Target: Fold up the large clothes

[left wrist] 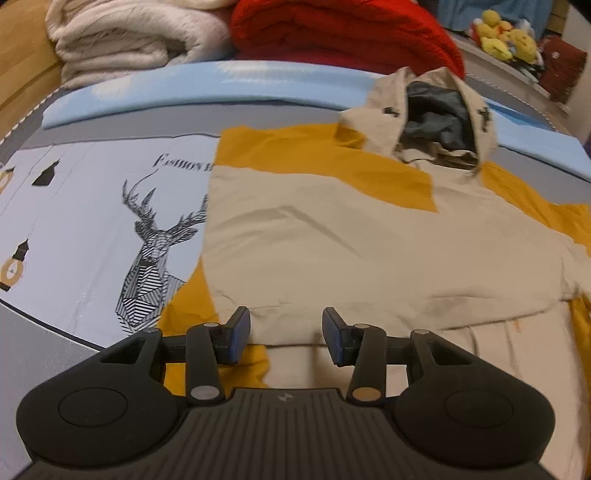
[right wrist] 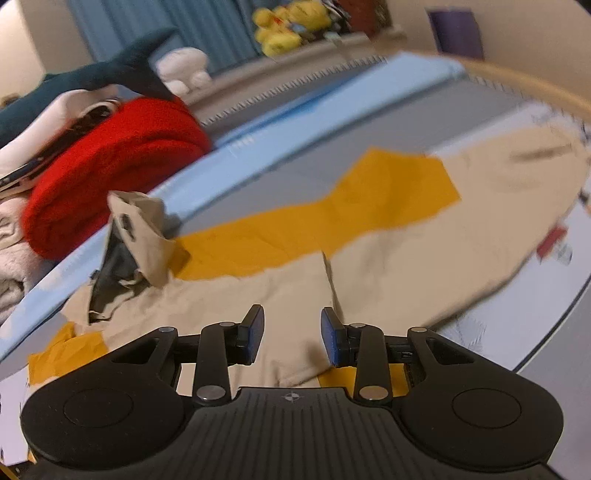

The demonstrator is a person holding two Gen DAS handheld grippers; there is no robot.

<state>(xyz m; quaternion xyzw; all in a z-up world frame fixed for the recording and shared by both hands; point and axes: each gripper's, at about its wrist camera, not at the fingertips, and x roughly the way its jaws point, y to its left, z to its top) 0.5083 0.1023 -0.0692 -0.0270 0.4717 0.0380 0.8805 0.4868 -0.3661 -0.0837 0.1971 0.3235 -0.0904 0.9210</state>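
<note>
- The beige and mustard hooded jacket (left wrist: 332, 236) lies spread on the bed (left wrist: 92, 206), hood (left wrist: 436, 122) toward the far edge; one side looks already folded inward, judging by the straight beige edge over the mustard panel.
- The hood stands bunched with its dark lining showing. If it is not flattened before the next fold, I expect a lump that will not stack.
- The left gripper (left wrist: 286, 334) hovers with its jaws apart and empty over the near hem. Closing here could pinch only the top layer, so the fold beneath drags loose.
- The right gripper (right wrist: 291, 336) is likewise spread and holds nothing, above the beige body near a seam (right wrist: 332, 284). The sleeve (right wrist: 480, 221) stretches well off to its right; lifting it unevenly would skew the fold.
- The fabric looks thin and slippery, so a shallow grasp may slide out.
- The red blanket (left wrist: 343, 33) and cream blanket (left wrist: 125, 37) sit just beyond the hood; a push that way could crowd the jacket against them.
</note>
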